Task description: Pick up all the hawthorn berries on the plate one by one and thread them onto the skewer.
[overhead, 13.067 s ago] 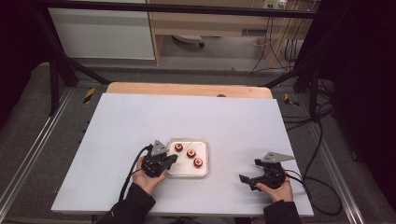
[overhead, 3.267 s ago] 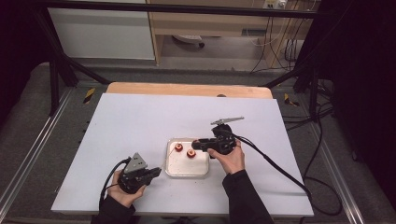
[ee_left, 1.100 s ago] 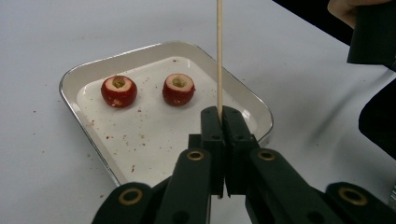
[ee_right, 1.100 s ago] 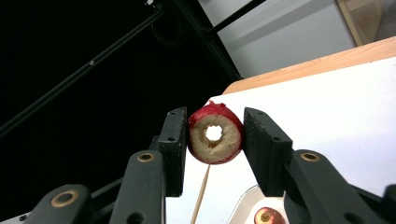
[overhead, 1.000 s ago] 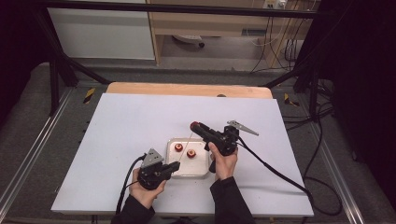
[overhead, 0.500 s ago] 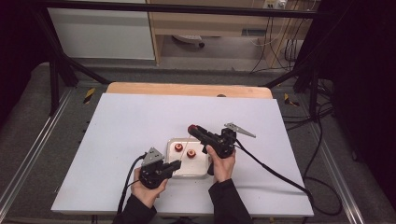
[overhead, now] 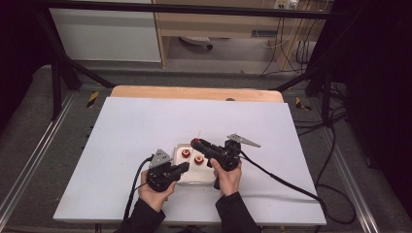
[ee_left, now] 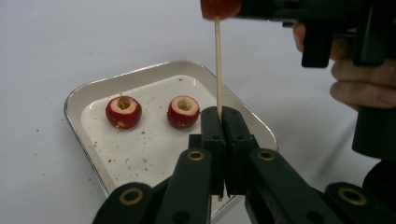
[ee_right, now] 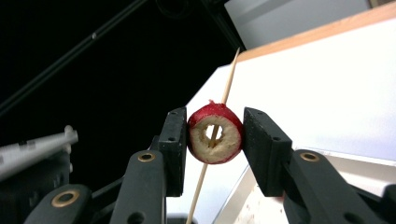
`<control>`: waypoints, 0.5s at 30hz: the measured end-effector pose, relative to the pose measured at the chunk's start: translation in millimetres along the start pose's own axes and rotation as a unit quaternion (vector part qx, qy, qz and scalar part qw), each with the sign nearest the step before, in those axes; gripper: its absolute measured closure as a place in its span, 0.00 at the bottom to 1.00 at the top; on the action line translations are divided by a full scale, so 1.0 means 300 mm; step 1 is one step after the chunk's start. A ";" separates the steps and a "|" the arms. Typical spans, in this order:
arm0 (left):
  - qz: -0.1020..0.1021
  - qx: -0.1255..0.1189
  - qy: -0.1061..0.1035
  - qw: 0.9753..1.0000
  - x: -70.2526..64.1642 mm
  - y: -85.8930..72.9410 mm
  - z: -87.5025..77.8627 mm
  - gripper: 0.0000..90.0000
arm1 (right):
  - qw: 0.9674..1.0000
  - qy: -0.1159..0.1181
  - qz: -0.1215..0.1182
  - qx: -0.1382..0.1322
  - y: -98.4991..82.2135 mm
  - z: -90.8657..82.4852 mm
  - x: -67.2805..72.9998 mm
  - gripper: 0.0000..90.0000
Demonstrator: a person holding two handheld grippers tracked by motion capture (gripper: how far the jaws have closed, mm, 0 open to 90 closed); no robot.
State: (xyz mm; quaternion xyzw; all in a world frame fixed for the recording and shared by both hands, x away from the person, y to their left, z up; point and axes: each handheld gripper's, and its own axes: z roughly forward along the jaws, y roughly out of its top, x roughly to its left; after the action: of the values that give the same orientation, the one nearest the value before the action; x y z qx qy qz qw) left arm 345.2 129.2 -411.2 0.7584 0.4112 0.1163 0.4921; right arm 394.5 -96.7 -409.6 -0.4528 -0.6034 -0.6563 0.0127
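High view: the right hand-held gripper [overhead: 197, 143] has carried its cored red fruit [overhead: 195, 142] up over the tray [overhead: 194, 177] on the desk [overhead: 145, 126], above the left hand-held gripper [overhead: 183, 166]. Left gripper view: jaws clamped on the upright skewer [ee_left: 217, 65], two fruits [ee_left: 123, 111] remaining in the tray. Right gripper view: jaws pinch the fruit, the skewer now passing through its core; judged next, slide it down.
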 end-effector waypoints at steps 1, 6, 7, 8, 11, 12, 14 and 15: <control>0.001 -0.002 -0.001 1.000 0.001 0.000 0.003 0.98 | 1.000 0.000 -0.002 0.001 -0.008 0.000 0.002 0.69; 0.001 -0.004 0.000 1.000 0.008 0.009 0.014 0.98 | 1.000 0.003 -0.002 0.028 -0.055 0.006 0.010 0.69; 0.003 -0.002 0.001 1.000 0.009 0.011 0.016 0.98 | 1.000 0.003 -0.002 0.028 -0.055 0.006 0.010 0.69; 0.005 0.000 0.002 1.000 0.009 0.012 0.019 0.98 | 0.999 0.000 -0.006 0.032 -0.067 0.007 0.011 0.69; 0.008 0.001 0.001 1.000 0.012 0.010 0.022 0.98 | 0.999 -0.002 -0.009 0.033 -0.071 0.007 0.012 0.69; 0.006 0.000 -0.003 1.000 0.013 0.010 0.023 0.98 | 0.999 0.000 -0.007 0.040 -0.075 0.008 0.011 0.69; 0.007 0.000 -0.002 1.000 0.013 0.011 0.025 0.98 | 0.999 0.000 -0.005 0.043 -0.078 0.008 0.012 0.69; 0.011 -0.001 0.001 1.000 0.012 0.011 0.025 0.98 | 0.999 0.000 -0.005 0.043 -0.082 0.008 0.013 0.69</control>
State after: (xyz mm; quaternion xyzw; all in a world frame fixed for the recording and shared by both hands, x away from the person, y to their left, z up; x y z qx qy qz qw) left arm 353.6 126.5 -413.0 0.7623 0.4036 0.1230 0.4907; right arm 379.9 -86.1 -426.7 -0.4489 -0.6330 -0.6300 0.0291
